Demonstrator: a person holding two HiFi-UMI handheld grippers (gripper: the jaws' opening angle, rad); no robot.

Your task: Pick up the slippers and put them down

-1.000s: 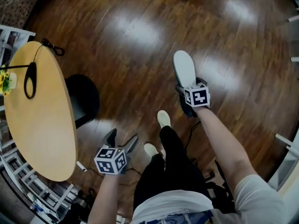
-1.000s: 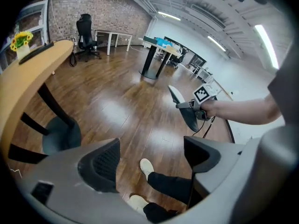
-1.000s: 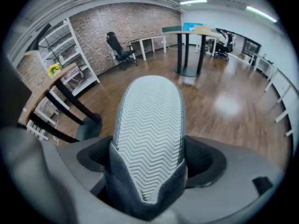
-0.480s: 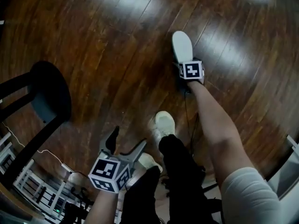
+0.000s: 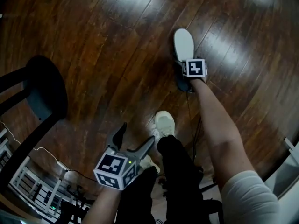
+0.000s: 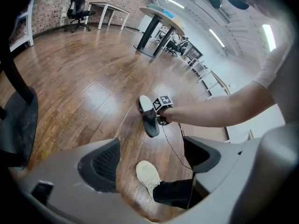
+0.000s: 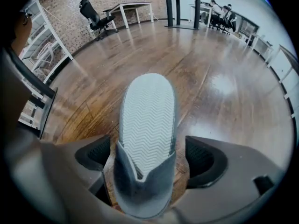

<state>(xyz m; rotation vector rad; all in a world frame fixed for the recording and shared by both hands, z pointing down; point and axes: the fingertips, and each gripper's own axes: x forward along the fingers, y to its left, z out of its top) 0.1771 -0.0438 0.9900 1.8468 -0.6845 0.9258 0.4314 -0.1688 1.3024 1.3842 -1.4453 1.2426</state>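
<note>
The grey slipper (image 7: 147, 125) lies on the wooden floor (image 5: 103, 55) ahead of us, toe pointing away, its zigzag footbed facing up and its dark strap nearest the camera. Our right gripper (image 7: 148, 158) sits over that strap end with its jaws released and spread wide. The left jaw is close against the strap's edge, while a strip of floor shows between the strap and the right jaw, so nothing is clamped. In the head view the slipper (image 5: 183, 43) pokes out beyond the right gripper's marker cube (image 5: 194, 67). Our left gripper (image 5: 133, 141) hangs well apart from it, nearer our body, with its jaws also spread and only floor and our pale shoe (image 6: 148, 174) between them. A dark chair (image 5: 44, 92) stands at the left.
</note>
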